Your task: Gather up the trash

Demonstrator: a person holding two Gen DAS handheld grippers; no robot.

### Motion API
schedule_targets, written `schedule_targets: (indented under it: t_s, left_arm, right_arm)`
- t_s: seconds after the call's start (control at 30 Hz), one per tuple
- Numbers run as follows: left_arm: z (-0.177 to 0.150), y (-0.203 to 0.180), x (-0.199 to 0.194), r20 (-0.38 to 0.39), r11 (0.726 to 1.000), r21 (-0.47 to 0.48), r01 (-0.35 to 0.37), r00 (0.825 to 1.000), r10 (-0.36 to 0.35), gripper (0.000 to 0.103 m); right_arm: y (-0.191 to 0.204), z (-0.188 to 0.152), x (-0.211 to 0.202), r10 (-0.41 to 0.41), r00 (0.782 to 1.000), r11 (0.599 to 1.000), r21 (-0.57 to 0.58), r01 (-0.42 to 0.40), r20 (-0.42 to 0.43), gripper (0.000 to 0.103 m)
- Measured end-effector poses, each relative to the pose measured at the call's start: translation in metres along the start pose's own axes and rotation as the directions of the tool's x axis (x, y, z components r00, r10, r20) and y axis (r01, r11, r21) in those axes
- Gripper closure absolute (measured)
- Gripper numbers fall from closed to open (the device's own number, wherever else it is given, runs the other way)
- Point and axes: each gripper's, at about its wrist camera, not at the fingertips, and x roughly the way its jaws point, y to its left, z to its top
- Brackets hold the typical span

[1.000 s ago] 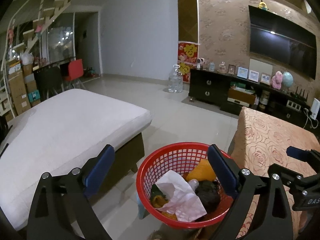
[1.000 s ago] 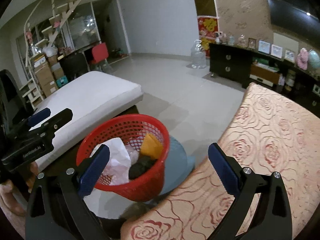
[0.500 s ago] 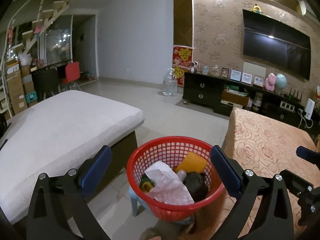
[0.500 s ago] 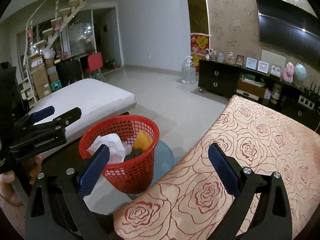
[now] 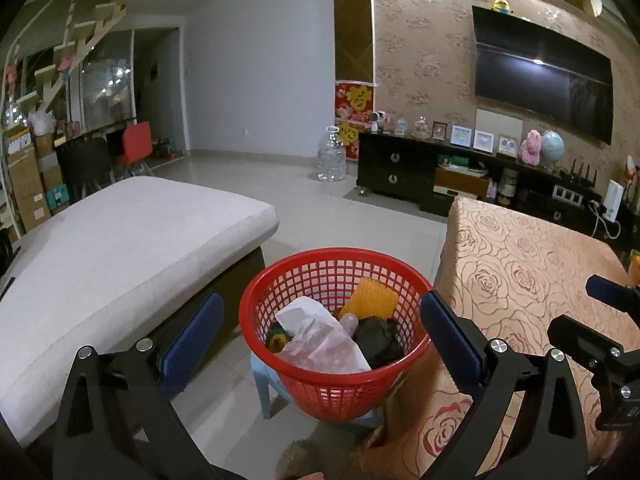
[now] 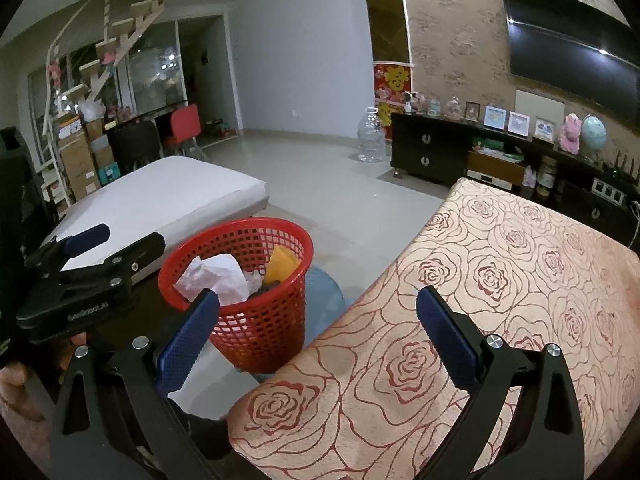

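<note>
Trash [image 5: 320, 336] now lies in the red basket [image 5: 384, 376] just ahead of the left gripper [image 5: 320, 340], backed off, spread and empty like the right gripper [image 6: 316, 332], so this drop looks done.

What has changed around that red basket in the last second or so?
Both grippers have drawn back: the red basket looks smaller and farther off in each view, and more of the rose-patterned cloth shows. The left gripper and right gripper stay wide open, holding nothing. The basket still sits on its blue stool with the same white paper and yellow piece inside.
</note>
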Motion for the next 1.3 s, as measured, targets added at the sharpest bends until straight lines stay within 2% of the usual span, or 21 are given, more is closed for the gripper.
schedule_targets:
  t_s: [1.3]
  left_arm:
    - [-0.0020, -0.0007, 0.0025, 0.004, 1.000, 0.011, -0.009, 1.000, 0.009, 0.008]
  right_arm:
    - [0.0031, -0.0102, 0.0108, 0.034, 0.999, 0.999, 0.011, -0.033, -0.033, 0.007]
